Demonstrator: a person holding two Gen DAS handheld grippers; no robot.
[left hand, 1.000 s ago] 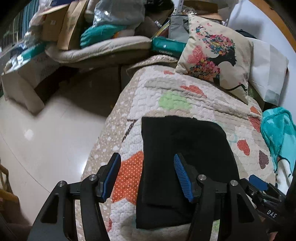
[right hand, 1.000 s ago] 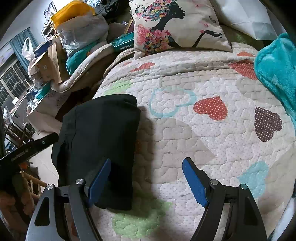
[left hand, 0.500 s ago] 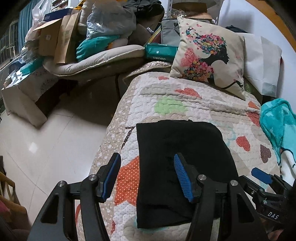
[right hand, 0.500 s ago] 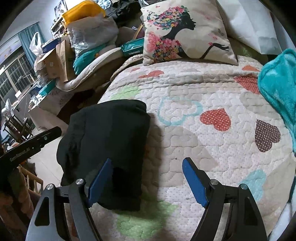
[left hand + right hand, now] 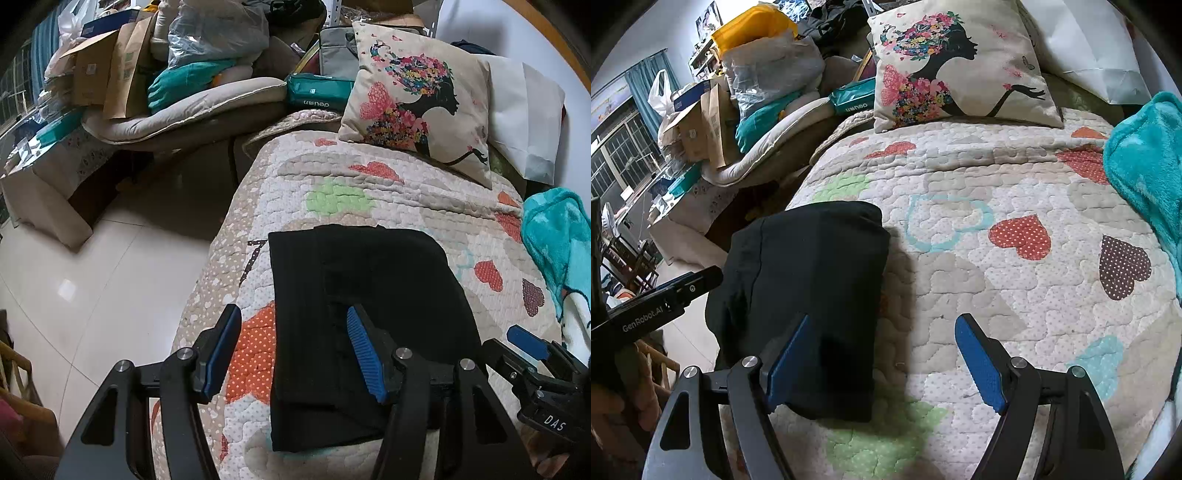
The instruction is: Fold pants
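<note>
Room: bedroom, cluttered along the far side, pale tiled floor (image 5: 92,280) beside the bed.
Bed: covered by a quilt (image 5: 1015,295) with a heart pattern; it carries everything below.
Left claw (image 5: 293,350): jaws apart, gripping nothing; one finger over the quilt, the other over the pants.
Right claw (image 5: 882,363): jaws spread wide, empty; left finger in front of the pants, right finger above bare quilt.
Pants (image 5: 369,302): black, folded into a compact rectangle, lying flat near the bed's left edge, free of both claws.
Blanket (image 5: 1145,162): teal, fluffy, at the right edge of the bed.
Pillow (image 5: 413,99): beige, printed with a flower-haired silhouette, propped at the head of the bed.
Boxes (image 5: 99,74): cardboard, stacked with bags in the far corner.
</note>
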